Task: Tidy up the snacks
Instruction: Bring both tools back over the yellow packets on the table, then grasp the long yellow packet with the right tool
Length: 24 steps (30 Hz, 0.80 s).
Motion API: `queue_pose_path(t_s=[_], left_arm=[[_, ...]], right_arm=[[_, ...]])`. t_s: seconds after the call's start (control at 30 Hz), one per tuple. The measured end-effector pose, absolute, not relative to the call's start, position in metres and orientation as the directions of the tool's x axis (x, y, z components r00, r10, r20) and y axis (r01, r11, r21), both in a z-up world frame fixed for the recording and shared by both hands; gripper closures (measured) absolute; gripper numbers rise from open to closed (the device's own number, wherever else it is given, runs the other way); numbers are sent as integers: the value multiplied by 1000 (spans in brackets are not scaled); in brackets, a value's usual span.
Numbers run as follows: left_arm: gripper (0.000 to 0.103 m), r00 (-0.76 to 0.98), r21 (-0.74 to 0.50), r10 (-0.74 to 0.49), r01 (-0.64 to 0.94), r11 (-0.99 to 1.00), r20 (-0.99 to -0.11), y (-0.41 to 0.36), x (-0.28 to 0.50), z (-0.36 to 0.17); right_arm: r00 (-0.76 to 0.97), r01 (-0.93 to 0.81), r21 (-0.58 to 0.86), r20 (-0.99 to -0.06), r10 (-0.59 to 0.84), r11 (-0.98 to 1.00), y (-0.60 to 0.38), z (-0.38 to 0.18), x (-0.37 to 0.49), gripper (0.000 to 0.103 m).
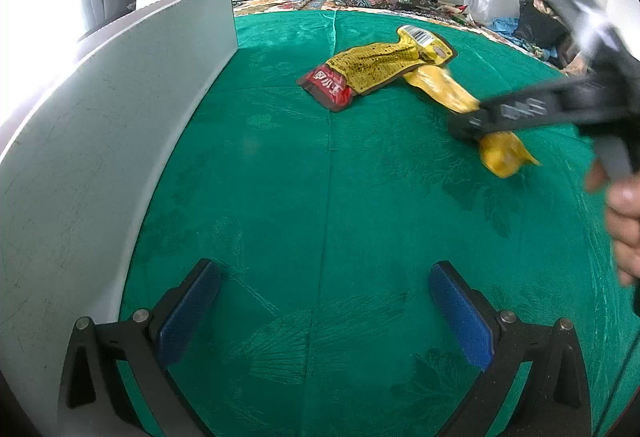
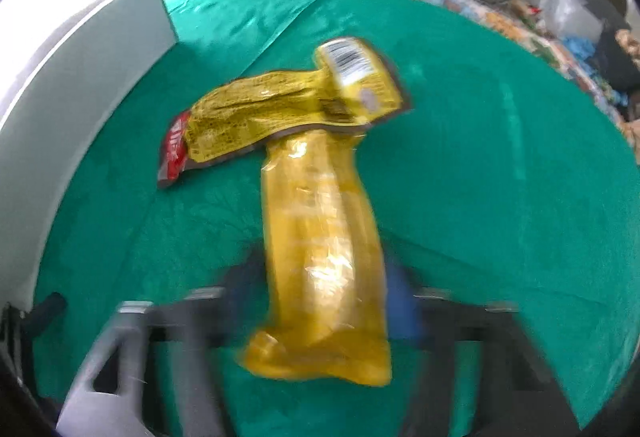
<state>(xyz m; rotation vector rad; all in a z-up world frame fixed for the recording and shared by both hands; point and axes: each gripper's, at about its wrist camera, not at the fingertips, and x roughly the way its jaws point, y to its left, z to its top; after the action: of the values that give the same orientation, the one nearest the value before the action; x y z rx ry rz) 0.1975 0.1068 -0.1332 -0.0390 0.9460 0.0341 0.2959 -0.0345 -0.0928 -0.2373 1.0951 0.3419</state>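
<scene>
Your right gripper (image 2: 326,301) is pinching the plain yellow snack pack (image 2: 320,249) near its near end; both blue pads press against the pack's sides. The view is blurred, so treat the grip as firm only by appearance. The pack's far end lies tucked under the speckled yellow pack (image 2: 280,105), which rests crosswise on the green cloth (image 2: 480,157) with its red end to the left and its barcode end to the right.

Your left gripper (image 1: 324,317) hovers over bare cloth at the near side, its fingers spread wide and holding nothing. A grey board (image 1: 120,109) stands upright along the left edge.

The step in hand appears to be the pickup of the plain yellow pack. For the next move, draw the pack toward you or lift it so that its far end slides clear of the speckled pack. Expect the upper pack to shift or drag along. No container is visible, so the destination cannot be determined.
</scene>
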Motion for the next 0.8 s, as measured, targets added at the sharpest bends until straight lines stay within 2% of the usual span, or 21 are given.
queue_pose_path(t_s=[0.27,0.5,0.67,0.73,0.8], left_arm=[[0,585,-19,12,-46,999,-811,107,197,-133],[0,585,-18,12,-47,999,-811,107,197,-133],[0,585,-18,13,-47,999,-811,107,197,-133],[0,585,-18,13,-47,999,-811,107,197,-133],[0,585,-18,13,-47,999,-811,107,197,-133]], right_arm=[[419,-344,-3,-895,151,939,-112,-79,239,57],[498,-160,0,-864,81,987,-203,-79,184,57],[564,-128,-2,-823,71,992,-217,-85,169,49],[592,-126,-52,-805,33,991,-208,-88,169,34],[614,-99,-52,-789,20,994,-212,-90,166,29]])
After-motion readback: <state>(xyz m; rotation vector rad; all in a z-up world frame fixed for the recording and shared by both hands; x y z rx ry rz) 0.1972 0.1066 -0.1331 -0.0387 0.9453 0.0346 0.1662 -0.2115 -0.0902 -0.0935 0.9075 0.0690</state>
